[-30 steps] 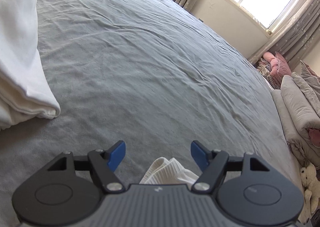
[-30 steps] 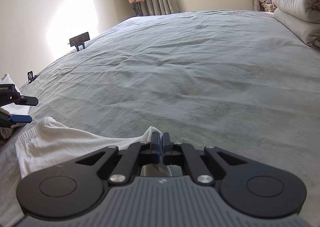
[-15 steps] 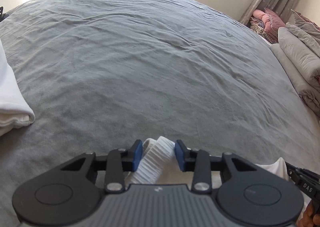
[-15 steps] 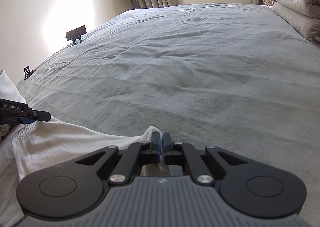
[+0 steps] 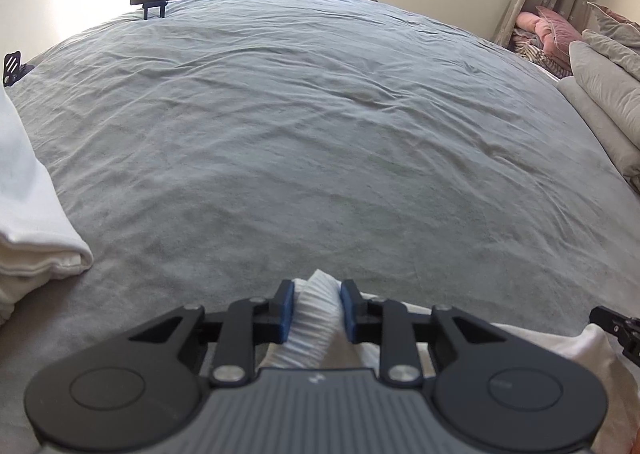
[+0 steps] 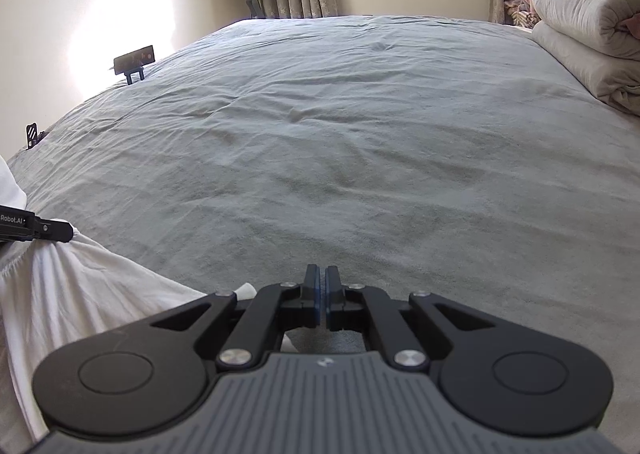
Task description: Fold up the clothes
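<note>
Left wrist view: the left gripper (image 5: pixel 316 310) pinches the ribbed edge of a white garment (image 5: pixel 314 324) at the near edge of the grey bed (image 5: pixel 320 134); folded white cloth (image 5: pixel 36 238) lies left.

Right wrist view: the right gripper (image 6: pixel 320 300) has its jaws together, clamped on the garment (image 6: pixel 80 294), which spreads to the near left.

White garment (image 5: pixel 316 318) was largely hidden beneath the left gripper (image 5: pixel 316 312) body; its extent ran off the lower edge; folded white cloth (image 5: pixel 36 238) was cut by the left edge; whether the right gripper (image 6: pixel 320 300) pinched fabric could not be confirmed, possibly so.
</note>
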Demonstrator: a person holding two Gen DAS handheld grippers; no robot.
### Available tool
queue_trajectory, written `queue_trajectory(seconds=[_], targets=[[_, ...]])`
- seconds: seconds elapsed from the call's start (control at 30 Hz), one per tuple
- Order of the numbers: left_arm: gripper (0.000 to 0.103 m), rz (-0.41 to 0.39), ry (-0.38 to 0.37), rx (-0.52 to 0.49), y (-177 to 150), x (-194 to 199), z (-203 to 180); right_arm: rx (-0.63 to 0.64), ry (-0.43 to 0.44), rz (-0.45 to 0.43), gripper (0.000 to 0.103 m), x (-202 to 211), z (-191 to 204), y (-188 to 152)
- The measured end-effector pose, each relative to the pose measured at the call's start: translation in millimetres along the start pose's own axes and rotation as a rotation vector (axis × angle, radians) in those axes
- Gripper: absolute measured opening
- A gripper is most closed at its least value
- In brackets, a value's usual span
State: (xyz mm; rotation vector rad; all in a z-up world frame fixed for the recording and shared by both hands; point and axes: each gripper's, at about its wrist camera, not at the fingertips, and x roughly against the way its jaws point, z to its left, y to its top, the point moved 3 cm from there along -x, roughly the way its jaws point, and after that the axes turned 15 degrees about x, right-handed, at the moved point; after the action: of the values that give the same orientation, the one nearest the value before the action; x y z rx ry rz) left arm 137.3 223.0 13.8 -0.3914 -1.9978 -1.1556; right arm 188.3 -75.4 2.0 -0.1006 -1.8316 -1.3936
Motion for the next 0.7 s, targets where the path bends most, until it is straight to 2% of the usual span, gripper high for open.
queue_trajectory(seconds=[0.07, 0.17, 0.33, 0.4, 0.47, 0.53, 0.6, 0.7], targets=[[0.026, 0.004, 0.000, 0.006, 0, 0, 1, 0.001, -0.003, 0.000, 0.003, 5, 0, 0], [0.028, 0.006, 0.001, 0.009, 0, 0, 0, 0.001, -0.024, -0.009, 0.013, 18, -1, 0], [0.031, 0.017, -0.010, 0.040, 2, 0, 3, 0.005, -0.078, -0.028, 0.013, 52, -7, 3], [0.035, 0.016, -0.015, 0.057, 4, 2, 4, 0.013, -0.094, -0.020, 0.013, 66, -8, 4], [0.044, 0.009, -0.019, 0.074, 5, 4, 6, 0.034, -0.114, 0.032, 0.016, 77, -6, 0], [0.045, 0.002, -0.023, 0.092, 7, 6, 7, 0.033, -0.119, 0.120, 0.034, 83, -3, -13], [0.047, -0.005, -0.027, 0.109, 8, 8, 8, 0.029, -0.083, 0.156, 0.036, 91, 1, -30], [0.052, -0.016, -0.032, 0.135, 11, 12, 10, 0.010, -0.074, 0.139, 0.038, 97, 6, -51]])
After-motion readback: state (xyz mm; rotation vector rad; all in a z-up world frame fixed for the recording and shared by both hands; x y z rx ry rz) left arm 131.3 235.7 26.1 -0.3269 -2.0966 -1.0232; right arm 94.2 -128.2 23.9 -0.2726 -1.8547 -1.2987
